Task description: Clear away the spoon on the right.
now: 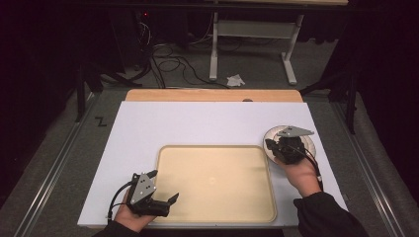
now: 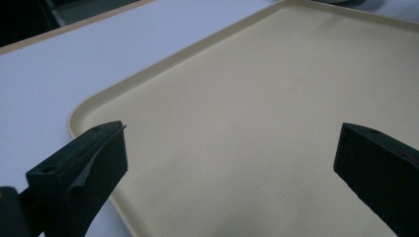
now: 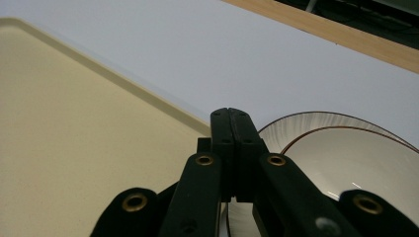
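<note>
A beige tray [image 1: 215, 185] lies empty at the front middle of the white board; it also shows as the tray [image 2: 257, 98] and the tray [image 3: 74, 123]. A white bowl [image 1: 307, 143] with a thin dark rim stands just off the tray's right edge. My right gripper [image 1: 270, 144] hovers at the bowl's left rim, its jaws pressed together with nothing seen between them; the right gripper [image 3: 231, 118] sits beside the bowl [image 3: 346, 158]. My left gripper [image 1: 164, 185] is open over the tray's near left corner, its jaws wide apart around bare tray [image 2: 230, 153].
The white board [image 1: 197, 123] covers a wooden tabletop [image 1: 212, 95] whose far edge shows. Beyond it are grey floor, loose cables [image 1: 173, 64], a white table frame [image 1: 247, 34] and a crumpled paper [image 1: 235, 79]. Metal rails run along both sides.
</note>
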Demonstrator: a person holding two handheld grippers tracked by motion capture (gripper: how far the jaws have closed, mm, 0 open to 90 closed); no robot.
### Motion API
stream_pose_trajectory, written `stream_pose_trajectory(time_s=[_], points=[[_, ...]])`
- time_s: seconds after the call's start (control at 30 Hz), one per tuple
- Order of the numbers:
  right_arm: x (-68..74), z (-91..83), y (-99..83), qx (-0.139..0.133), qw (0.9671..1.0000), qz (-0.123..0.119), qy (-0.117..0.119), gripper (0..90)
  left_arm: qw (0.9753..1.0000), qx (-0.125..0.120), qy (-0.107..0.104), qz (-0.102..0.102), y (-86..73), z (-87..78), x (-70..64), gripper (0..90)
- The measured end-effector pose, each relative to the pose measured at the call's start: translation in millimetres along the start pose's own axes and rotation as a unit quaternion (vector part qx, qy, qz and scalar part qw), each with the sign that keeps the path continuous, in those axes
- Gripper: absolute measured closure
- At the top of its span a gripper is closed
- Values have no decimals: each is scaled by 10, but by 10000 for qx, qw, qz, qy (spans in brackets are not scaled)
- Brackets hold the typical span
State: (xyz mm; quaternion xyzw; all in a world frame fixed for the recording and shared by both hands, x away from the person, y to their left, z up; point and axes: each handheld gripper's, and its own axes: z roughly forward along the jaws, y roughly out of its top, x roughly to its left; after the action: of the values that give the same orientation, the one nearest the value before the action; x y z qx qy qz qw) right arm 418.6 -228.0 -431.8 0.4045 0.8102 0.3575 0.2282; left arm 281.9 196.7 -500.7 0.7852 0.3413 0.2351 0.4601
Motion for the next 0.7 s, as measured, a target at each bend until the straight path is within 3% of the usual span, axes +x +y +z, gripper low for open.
stream_pose_trajectory(time_s=[0.2,0.27,0.43,0.7], points=[[16,8,26,-71,9999,55,-123,900,10000,7,-12,1,-1,-7,-7,7],[-4,97,28,87,9998,108,-170,900,10000,-9,9,-16,-1,-11,-6,7],[-39,92,-38,197,9996,162,-135,900,10000,-8,18,-38,-9,-15,7,7],[-58,-158,-286,164,9997,-17,-160,900,10000,20,7,2,-3,1,-10,7]])
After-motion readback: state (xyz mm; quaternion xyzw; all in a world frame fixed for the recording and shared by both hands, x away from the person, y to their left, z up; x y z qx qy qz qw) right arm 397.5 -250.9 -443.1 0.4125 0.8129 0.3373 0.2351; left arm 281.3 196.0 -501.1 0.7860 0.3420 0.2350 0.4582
